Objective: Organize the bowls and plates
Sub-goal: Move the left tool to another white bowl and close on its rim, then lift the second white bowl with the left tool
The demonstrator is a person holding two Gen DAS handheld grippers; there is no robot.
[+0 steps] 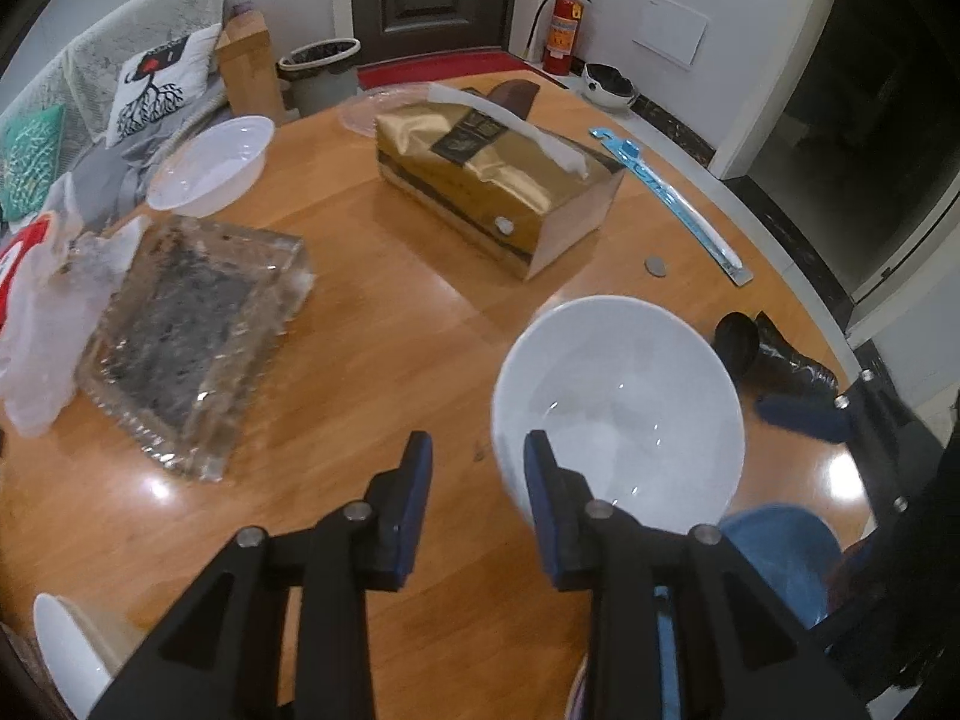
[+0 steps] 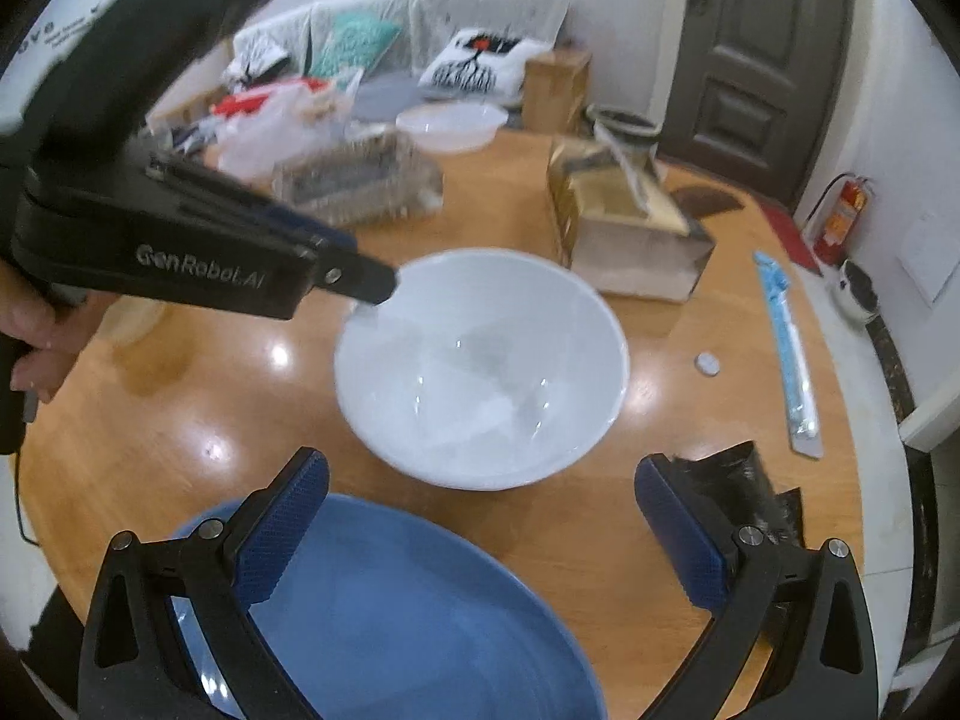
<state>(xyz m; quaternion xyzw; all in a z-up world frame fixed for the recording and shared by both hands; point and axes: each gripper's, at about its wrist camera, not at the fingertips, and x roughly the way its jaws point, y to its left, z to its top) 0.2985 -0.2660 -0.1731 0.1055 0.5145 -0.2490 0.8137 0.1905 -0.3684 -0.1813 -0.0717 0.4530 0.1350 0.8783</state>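
A large white bowl (image 1: 618, 402) stands on the round wooden table (image 1: 372, 312); it also shows in the right wrist view (image 2: 480, 366). My left gripper (image 1: 477, 468) is open, its right finger at the bowl's near-left rim; in the right wrist view its tip (image 2: 375, 285) touches that rim. A blue plate (image 2: 390, 612) lies under my right gripper (image 2: 480, 516), which is open wide above it and empty. The blue plate also shows in the left wrist view (image 1: 786, 558). A white plastic bowl (image 1: 210, 159) sits at the table's far left edge.
A glass tray (image 1: 192, 336) lies at the left, beside plastic bags (image 1: 48, 312). A gold tissue box (image 1: 492, 180) stands mid-table. A blue packaged tool (image 1: 672, 198), a coin (image 1: 656, 267) and a black wrapper (image 1: 774, 354) lie at the right. A white dish (image 1: 66, 654) sits at the near-left edge.
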